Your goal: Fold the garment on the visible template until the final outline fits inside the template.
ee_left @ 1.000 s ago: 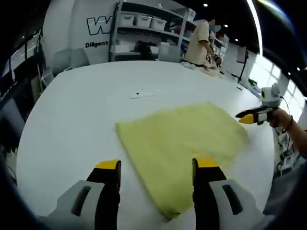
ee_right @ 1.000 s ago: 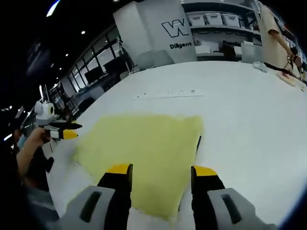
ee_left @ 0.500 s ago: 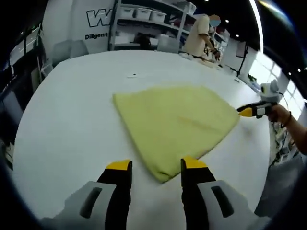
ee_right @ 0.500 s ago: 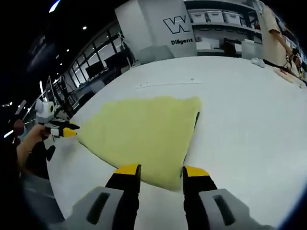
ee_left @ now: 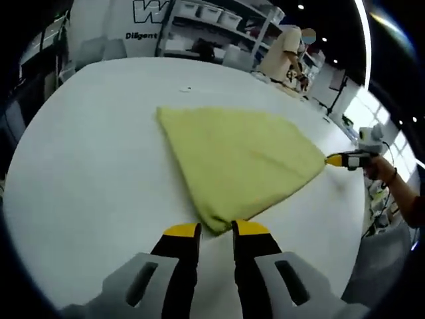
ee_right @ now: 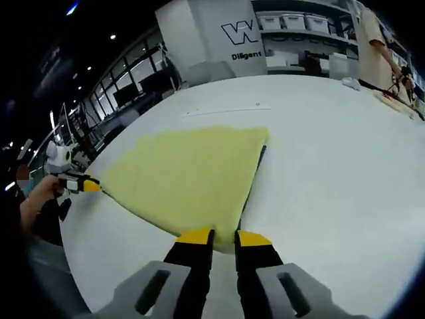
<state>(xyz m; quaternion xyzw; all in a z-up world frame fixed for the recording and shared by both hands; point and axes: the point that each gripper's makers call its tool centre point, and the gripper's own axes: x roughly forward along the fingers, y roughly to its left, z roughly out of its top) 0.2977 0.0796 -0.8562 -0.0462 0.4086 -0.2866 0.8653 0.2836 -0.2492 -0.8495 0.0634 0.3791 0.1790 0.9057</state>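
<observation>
Both pairs of yellow-tipped jaws have narrowed over the last second, from wide apart to almost together, and each now pinches a corner of the garment (ee_left: 239,156).

Largest in both views is the round white table (ee_left: 86,173), smooth and matte, with a thin dark line and a few small marks on its far part. Beyond it stand a white wall panel (ee_right: 219,36) with dark lettering, shelving (ee_left: 199,16) holding pale bins, and a person (ee_left: 282,53) in a light top working at the far edge.

On the table lies the pale yellow garment, soft and slightly fuzzy, folded flat into a rough kite shape. It sits near the middle of the table, somewhat toward the near side. In the right gripper view a thin dark strip (ee_right: 255,174) runs along the cloth's right edge; whether it is the template's border cannot be told.

The left gripper (ee_left: 216,230) has grey bodies and yellow tips; its jaws are squeezed on the near corner of the cloth, which bunches just between them. The right gripper (ee_right: 224,236) is clamped the same way on another corner. In the left gripper view it shows at the right, its yellow tip touching the cloth's right point, held by a hand (ee_left: 382,169) with a dark wristband.
</observation>
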